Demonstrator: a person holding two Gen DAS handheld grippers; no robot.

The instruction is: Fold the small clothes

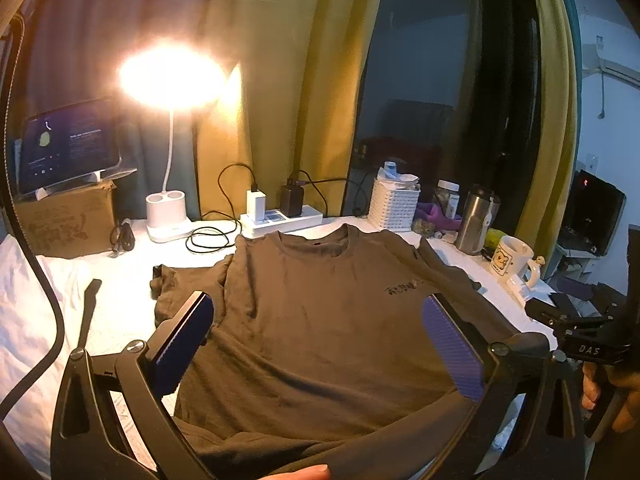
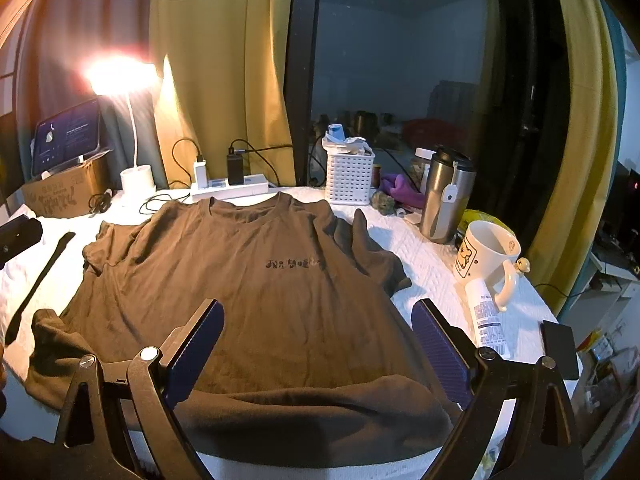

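Spread flat, front up, across the middle of the white quilted table cover [image 2: 424, 264]: a dark brown short-sleeved cotton T-shirt [image 2: 248, 280] with a line of black printed characters [image 2: 294, 264] on the chest, collar toward the far edge, hem bunched in a rumpled roll along the near edge. Hovering over that hem, the left gripper [image 1: 316, 320] with jaws spread wide, blue ribbed pads [image 1: 452, 344] well apart, nothing held; likewise the right gripper [image 2: 316, 332], wide open and empty above the right half of the hem. Folding probably not yet begun. Plenty to snag from here. Right sleeve [image 2: 372, 256] crumpled and doubled over itself toward the right edge, left sleeve [image 1: 180, 284] twisted near the left edge: likely to be trapped inside a crooked fold unless smoothed first. Rolled hem thick enough to tempt a pinch through only the top layer, leaving the back panel dragging behind. Just beside the right sleeve, near the right edge, a white ceramic mug with a cartoon print [image 2: 486, 256] and a white plastic tube [image 2: 486, 312] lying on its side, with a tall stainless steel tumbler [image 2: 444, 196] farther back: an outward swing of sleeve or gripper could well tip or sweep them off. At the far edge, a white power strip with plugged chargers [image 2: 230, 184] and loose black cables [image 1: 208, 236] close to the collar, easy to hook if the shirt is dragged back. Glare from the white desk lamp [image 1: 168, 208] at the far left corner, hiding creases on that side
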